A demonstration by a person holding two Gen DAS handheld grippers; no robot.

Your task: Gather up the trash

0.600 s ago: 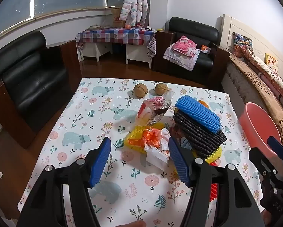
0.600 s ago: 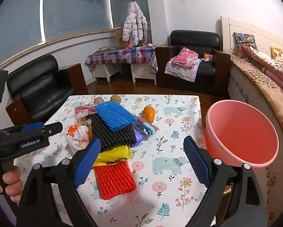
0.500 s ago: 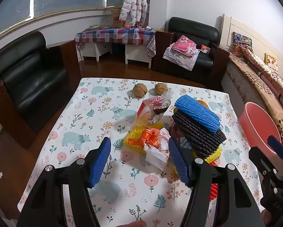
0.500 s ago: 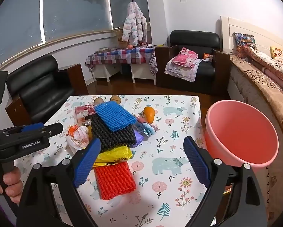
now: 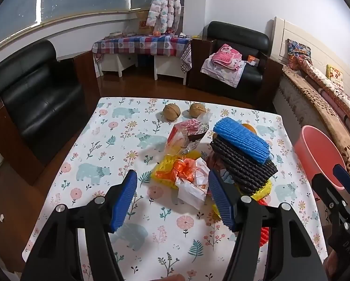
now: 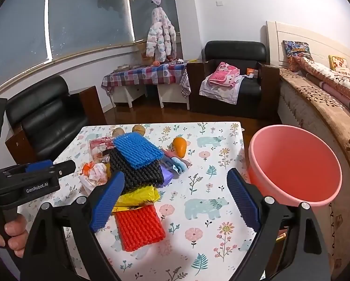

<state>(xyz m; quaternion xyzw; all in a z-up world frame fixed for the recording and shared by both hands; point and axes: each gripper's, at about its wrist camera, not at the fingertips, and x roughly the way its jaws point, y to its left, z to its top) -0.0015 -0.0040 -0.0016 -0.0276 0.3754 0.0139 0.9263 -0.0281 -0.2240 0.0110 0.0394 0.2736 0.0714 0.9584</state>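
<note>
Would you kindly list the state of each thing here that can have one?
left gripper: open, holding nothing.
right gripper: open, holding nothing.
pink basin: upright, nothing visible inside.
blue foam net: on top of the pile.
black foam net: under the blue one.
red foam net: flat on the table.
snack bag: crumpled, standing on the table.
</note>
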